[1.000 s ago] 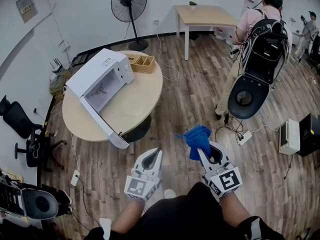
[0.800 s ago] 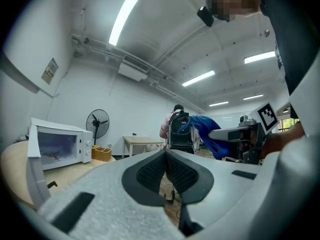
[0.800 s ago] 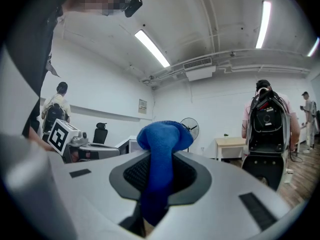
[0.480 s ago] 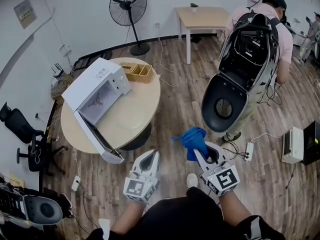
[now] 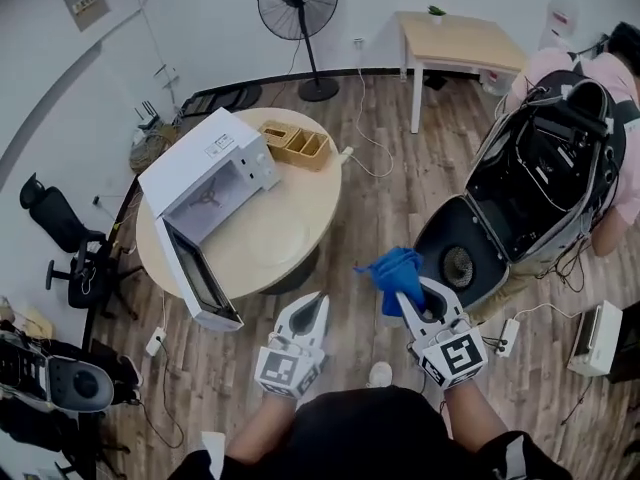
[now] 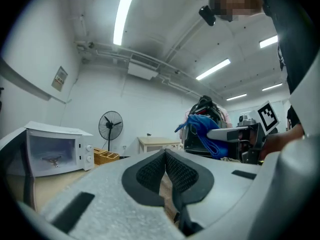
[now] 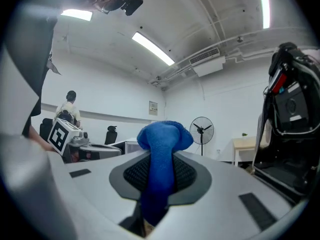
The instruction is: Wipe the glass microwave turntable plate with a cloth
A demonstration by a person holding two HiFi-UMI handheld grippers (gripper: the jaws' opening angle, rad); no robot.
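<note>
**Round counter has slid nearer and rightward; cloth stays pinched in my right hand-held gripper**

Since half a second ago the round counter (image 5: 300, 193) and the white microwave (image 5: 205, 163) on it have shifted right and a little lower in the head view. The person (image 5: 625, 118) with the big black pack (image 5: 540, 178) has moved off toward the right edge. Both of my tools sit much where they were, low in the frame over the wooden floor (image 5: 370, 198).

My right hand-held gripper (image 5: 404, 302) is clamped on the blue cloth (image 5: 397, 271). In its own view the cloth (image 7: 164, 139) runs up between the two pads and bunches above them. My left hand-held gripper (image 5: 314, 304) holds nothing, and its jaws are pressed together with no gap at the tips.

The glass turntable plate (image 5: 281, 240) shows only faintly, a pale disc lying flat on the counter in front of the microwave, well apart from both tools. The microwave door (image 5: 200, 280) hangs open toward me. A wooden organiser (image 5: 300, 144) sits just beside the microwave's far end, and a standing fan (image 5: 298, 0) is near the back wall.
</note>
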